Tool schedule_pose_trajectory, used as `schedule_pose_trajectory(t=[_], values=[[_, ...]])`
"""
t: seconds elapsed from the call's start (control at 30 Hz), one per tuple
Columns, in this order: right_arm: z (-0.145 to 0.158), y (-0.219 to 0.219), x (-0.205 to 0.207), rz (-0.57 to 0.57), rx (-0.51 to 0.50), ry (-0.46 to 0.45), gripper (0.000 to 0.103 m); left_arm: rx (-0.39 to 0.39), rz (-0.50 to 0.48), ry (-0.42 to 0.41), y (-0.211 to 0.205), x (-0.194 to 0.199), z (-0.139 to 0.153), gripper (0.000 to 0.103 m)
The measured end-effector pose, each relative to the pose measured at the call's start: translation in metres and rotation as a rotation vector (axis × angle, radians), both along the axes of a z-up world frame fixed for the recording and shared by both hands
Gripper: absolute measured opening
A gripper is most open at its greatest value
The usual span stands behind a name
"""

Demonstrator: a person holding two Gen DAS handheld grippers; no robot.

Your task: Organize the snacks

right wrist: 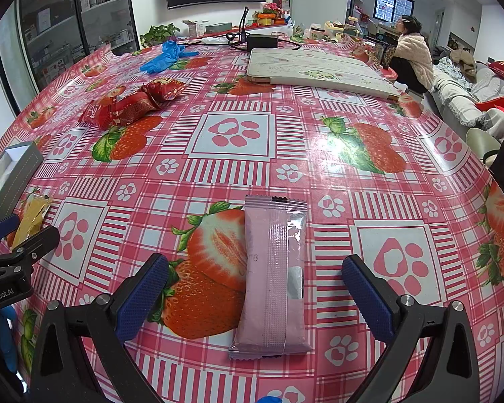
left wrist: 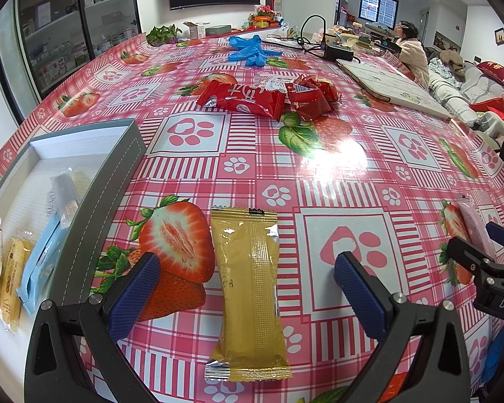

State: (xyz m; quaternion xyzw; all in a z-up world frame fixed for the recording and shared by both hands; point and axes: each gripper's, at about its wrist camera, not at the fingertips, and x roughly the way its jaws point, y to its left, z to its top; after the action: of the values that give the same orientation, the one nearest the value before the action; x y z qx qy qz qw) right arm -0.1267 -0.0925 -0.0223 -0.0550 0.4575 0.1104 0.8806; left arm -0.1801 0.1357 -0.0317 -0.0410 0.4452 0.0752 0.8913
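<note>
A yellow snack packet (left wrist: 248, 288) lies flat on the strawberry tablecloth, between the blue pads of my open left gripper (left wrist: 248, 288). A pink snack packet (right wrist: 274, 278) lies lengthwise between the spread fingers of my open right gripper (right wrist: 255, 292). Neither gripper touches its packet. A grey box (left wrist: 117, 181) with a white inside stands at the left and holds a blue packet (left wrist: 42, 265), a yellow wafer packet (left wrist: 11, 278) and a clear one (left wrist: 64, 198). Red snack packets (left wrist: 252, 99) lie in a heap farther back, seen as red packets (right wrist: 131, 104) in the right wrist view.
Blue gloves (left wrist: 250, 50) lie at the far side, with a black adapter and cable (left wrist: 336, 52). A white folded board (right wrist: 319, 70) rests at the back right. A person (right wrist: 410, 50) sits beyond the table's far right edge. Cabinets line the left wall.
</note>
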Motion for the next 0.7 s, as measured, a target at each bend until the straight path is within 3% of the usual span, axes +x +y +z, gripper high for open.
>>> schedule_pose_trajectory(t=[0.3,0.37,0.43,0.47,0.5,0.53,0.57,0.63,0.7], values=[[0.002,0.002,0.004,0.031,-0.014,0.049,0.103,-0.008,0.029,0.063,-0.004,-0.002,0.004,0.102],[0.003,0.002,0.007,0.039,-0.025,0.082,0.102,-0.012,0.016,0.082,-0.008,-0.003,0.006,0.097],[0.005,0.001,0.006,0.045,-0.031,0.100,0.092,-0.017,-0.003,0.093,-0.012,-0.003,0.009,0.083],[0.007,0.000,0.006,0.043,-0.032,0.103,0.082,-0.019,-0.014,0.095,-0.015,-0.003,0.011,0.076],[0.009,-0.003,0.005,0.036,-0.031,0.104,0.075,-0.017,-0.032,0.093,-0.019,-0.004,0.014,0.059],[0.012,-0.006,0.005,0.025,-0.028,0.104,0.058,-0.019,-0.045,0.095,-0.022,-0.004,0.016,0.038],[0.013,-0.008,0.004,0.019,-0.027,0.104,0.050,-0.030,-0.066,0.102,-0.024,-0.004,0.017,0.028],[0.015,-0.013,0.005,0.013,-0.016,0.114,0.028,-0.061,-0.084,0.112,-0.025,-0.004,0.019,0.025],[0.016,-0.020,0.005,0.015,0.030,0.136,0.028,-0.113,-0.092,0.115,-0.021,-0.008,0.021,0.025]])
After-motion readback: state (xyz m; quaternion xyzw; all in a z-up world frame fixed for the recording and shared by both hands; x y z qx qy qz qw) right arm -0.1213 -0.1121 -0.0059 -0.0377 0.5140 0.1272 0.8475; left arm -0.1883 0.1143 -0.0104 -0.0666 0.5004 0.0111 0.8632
